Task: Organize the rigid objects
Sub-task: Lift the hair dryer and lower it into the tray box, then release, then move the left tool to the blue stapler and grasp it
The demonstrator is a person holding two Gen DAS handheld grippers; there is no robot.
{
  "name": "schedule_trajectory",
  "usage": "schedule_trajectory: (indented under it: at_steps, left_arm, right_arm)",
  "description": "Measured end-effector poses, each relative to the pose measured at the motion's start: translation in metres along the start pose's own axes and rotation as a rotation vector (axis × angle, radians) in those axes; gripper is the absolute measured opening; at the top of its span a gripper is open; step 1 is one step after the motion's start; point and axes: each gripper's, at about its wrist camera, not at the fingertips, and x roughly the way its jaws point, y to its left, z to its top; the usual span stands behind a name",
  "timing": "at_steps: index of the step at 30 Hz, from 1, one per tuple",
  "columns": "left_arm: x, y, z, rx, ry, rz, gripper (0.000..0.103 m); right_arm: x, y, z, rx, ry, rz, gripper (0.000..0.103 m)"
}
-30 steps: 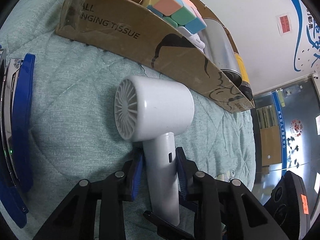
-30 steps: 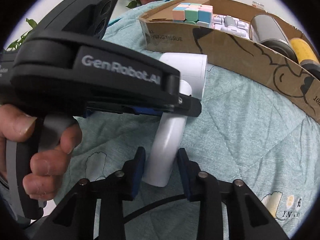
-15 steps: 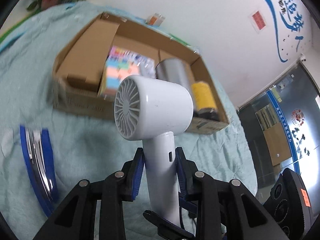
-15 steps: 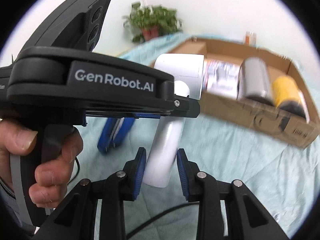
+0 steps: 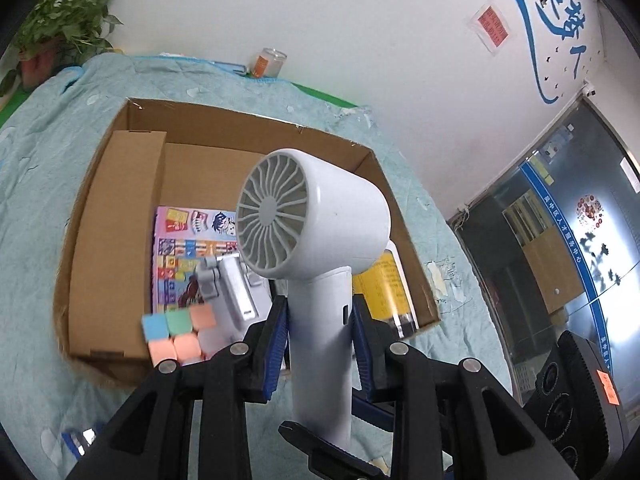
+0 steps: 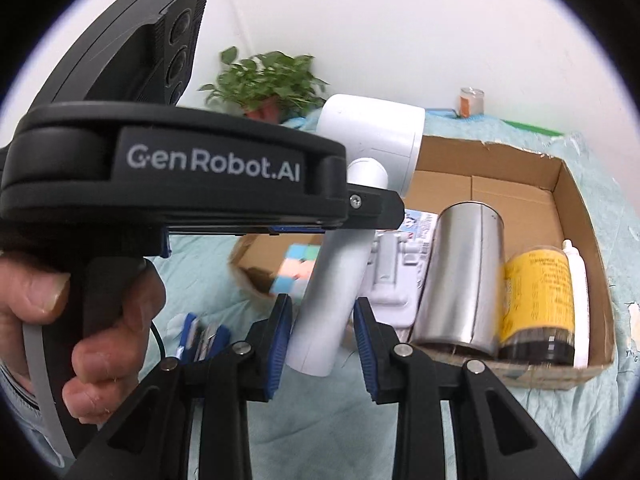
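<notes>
Two cans [image 6: 460, 276], cube [image 5: 176, 332] in cardboard box [image 5: 116, 216]; left claw [image 5: 320, 340] pinching hairdryer [image 5: 316, 240]; right claw [image 6: 322, 344] spread.

The left claw [image 5: 319, 332] points forward toward twelve o'clock, its blue-padded fingers [image 5: 276, 344] pressed flat against both sides of a white handle, one at nine o'clock and one at three. In the right wrist view the left hand [image 6: 80, 320] grips that claw's black handle at nine o'clock, with thumb and curled fingers wrapped around it. The right claw [image 6: 322, 334] sits at six o'clock, its fingers parted, flanking the handle's lower end with gaps showing.
</notes>
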Motion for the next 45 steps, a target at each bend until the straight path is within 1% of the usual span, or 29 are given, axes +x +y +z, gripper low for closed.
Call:
schedule_trajectory:
  at_steps: [2,4,5,10,13,14,17,22,23,24,25,26,27,28,29,30,31,32,33,34,35,36,37,38,39,40,41,43,45]
  left_arm:
    - [0.018,0.005,0.014,-0.012,0.032,-0.008,0.028]
    - [0.031,0.011,0.021,-0.028,0.058,-0.012,0.028]
    - [0.038,0.014,0.024,-0.038,0.07,-0.016,0.028]
    - [0.063,0.025,0.027,-0.072,0.117,-0.028,0.028]
    - [0.075,0.029,0.027,-0.074,0.131,-0.021,0.028]
    - [0.079,0.032,0.028,-0.08,0.139,-0.02,0.028]
    - [0.093,0.038,0.029,-0.11,0.171,-0.019,0.029]
    - [0.117,0.045,0.031,-0.12,0.222,0.031,0.034]
    - [0.118,0.044,0.03,-0.114,0.225,0.022,0.037]
    - [0.118,0.042,0.031,-0.103,0.225,0.009,0.044]
    - [0.117,0.041,0.032,-0.096,0.218,-0.001,0.055]
    - [0.115,0.039,0.032,-0.093,0.209,0.001,0.062]
    - [0.111,0.038,0.033,-0.09,0.189,0.017,0.07]
    - [0.106,0.036,0.033,-0.084,0.167,0.029,0.072]
    - [0.1,0.033,0.034,-0.072,0.144,0.038,0.072]
    - [0.091,0.03,0.033,-0.051,0.12,0.045,0.072]
    - [0.079,0.027,0.03,-0.021,0.08,0.056,0.072]
    - [0.066,0.022,0.025,0.003,0.045,0.071,0.072]
    - [0.051,0.019,0.019,0.04,-0.003,0.099,0.073]
    - [0.034,0.015,0.011,0.094,-0.068,0.153,0.077]
    - [0.021,0.013,0.003,0.135,-0.119,0.21,0.082]
    - [0.007,0.011,-0.007,0.177,-0.182,0.286,0.096]
    - [-0.008,0.01,-0.019,0.216,-0.254,0.371,0.103]
    - [-0.023,0.009,-0.034,0.248,-0.329,0.465,0.103]
    - [-0.036,0.009,-0.049,0.273,-0.388,0.542,0.103]
    - [-0.046,0.011,-0.063,0.288,-0.413,0.589,0.103]
    - [-0.055,0.017,-0.078,0.279,-0.402,0.602,0.103]
    - [-0.063,0.031,-0.096,0.233,-0.363,0.586,0.103]
    - [-0.068,0.053,-0.117,0.153,-0.306,0.596,0.103]
  right_arm:
    - [0.01,-0.009,0.007,0.02,0.022,-0.003,0.03]
    - [0.015,-0.019,0.008,0.049,0.045,-0.003,0.03]
    - [0.013,-0.013,0.007,0.055,0.053,-0.006,0.03]
    - [0.029,-0.026,0.015,0.065,0.085,-0.023,0.03]
    - [0.035,-0.028,0.012,0.065,0.114,-0.027,0.03]
    - [0.045,-0.038,0.014,0.067,0.122,-0.026,0.03]
    - [0.053,-0.044,0.013,0.08,0.145,-0.029,0.03]
    - [0.057,-0.055,0.012,0.103,0.151,-0.062,0.027]
    - [0.06,-0.059,0.013,0.101,0.155,-0.075,0.026]
    - [0.06,-0.061,0.013,0.107,0.156,-0.08,0.026]
    - [0.061,-0.065,0.012,0.122,0.159,-0.075,0.026]
    - [0.061,-0.066,0.011,0.138,0.165,-0.066,0.028]
    - [0.062,-0.069,0.011,0.152,0.167,-0.063,0.028]
    - [0.06,-0.069,0.009,0.169,0.165,-0.056,0.03]
    - [0.056,-0.07,0.007,0.19,0.152,-0.037,0.037]
    - [0.053,-0.07,0.005,0.197,0.139,-0.022,0.04]
    - [0.048,-0.069,0.003,0.196,0.121,-0.012,0.046]
    - [0.037,-0.067,-0.001,0.174,0.077,-0.019,0.056]
    - [0.029,-0.065,-0.005,0.158,0.041,-0.035,0.063]
    - [0.018,-0.064,-0.012,0.144,-0.011,-0.06,0.08]
    - [0.008,-0.063,-0.018,0.14,-0.054,-0.081,0.086]
    - [0.002,-0.062,-0.024,0.133,-0.078,-0.102,0.086]
    - [-0.002,-0.06,-0.03,0.122,-0.092,-0.131,0.087]
    - [-0.005,-0.058,-0.039,0.102,-0.105,-0.182,0.087]
    - [-0.006,-0.056,-0.043,0.091,-0.113,-0.215,0.087]
    - [-0.007,-0.055,-0.048,0.084,-0.121,-0.245,0.087]
    - [-0.007,-0.054,-0.053,0.079,-0.129,-0.269,0.087]
    - [-0.008,-0.052,-0.056,0.071,-0.129,-0.269,0.087]
    - [-0.01,-0.044,-0.058,0.049,-0.125,-0.269,0.087]
